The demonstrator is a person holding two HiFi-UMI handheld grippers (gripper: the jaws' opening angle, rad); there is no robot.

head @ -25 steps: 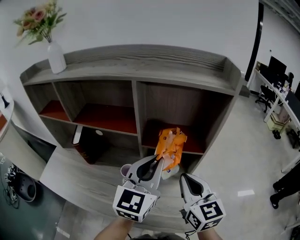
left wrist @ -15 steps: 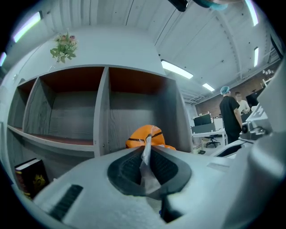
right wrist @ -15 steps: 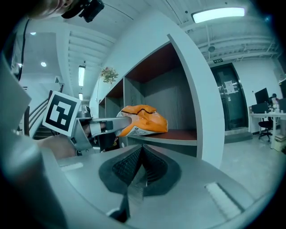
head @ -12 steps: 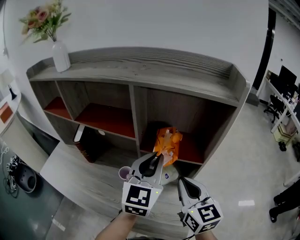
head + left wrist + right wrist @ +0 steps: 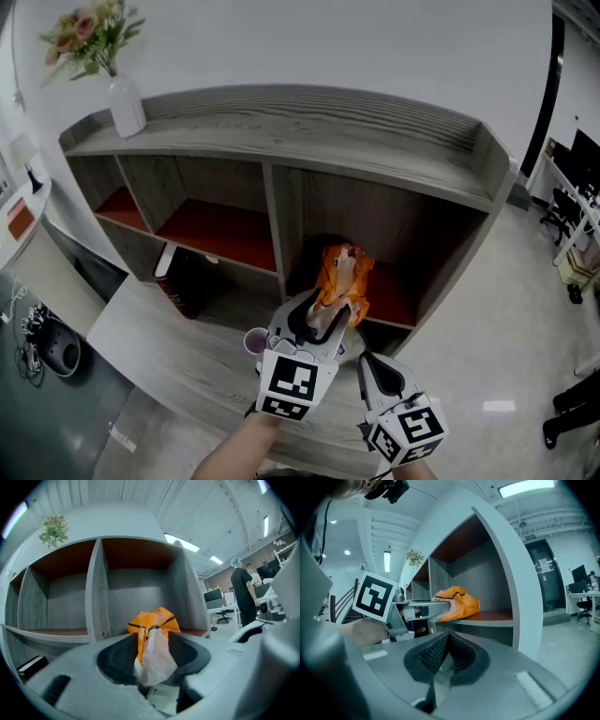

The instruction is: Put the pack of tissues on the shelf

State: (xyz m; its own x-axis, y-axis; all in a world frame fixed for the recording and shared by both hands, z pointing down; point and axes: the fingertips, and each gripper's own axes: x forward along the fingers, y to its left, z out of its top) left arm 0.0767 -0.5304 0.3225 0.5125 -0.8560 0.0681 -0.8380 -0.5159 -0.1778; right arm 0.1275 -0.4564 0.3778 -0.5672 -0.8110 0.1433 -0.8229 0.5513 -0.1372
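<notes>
The orange pack of tissues (image 5: 342, 272) rests on the red board (image 5: 398, 298) of the shelf's right compartment. Its pale plastic flap hangs back between the jaws of my left gripper (image 5: 324, 317). In the left gripper view those jaws are opening, standing apart on either side of the flap, with the pack (image 5: 152, 620) just beyond my left gripper (image 5: 151, 651). My right gripper (image 5: 371, 362) hovers lower and to the right, outside the shelf, shut with nothing in it. In the right gripper view my right gripper (image 5: 443, 657) faces the pack (image 5: 457, 603) from the side.
The grey wooden shelf unit (image 5: 281, 141) has red boards. A white vase of flowers (image 5: 127, 103) stands on its top left. A dark book (image 5: 178, 281) leans in the lower left compartment, and a pink cup (image 5: 254, 341) sits below my left gripper. A person (image 5: 243, 595) stands far off.
My left gripper moved forward and up to the right compartment with the pack, and its jaws have spread apart. The right gripper stayed low and shut.
</notes>
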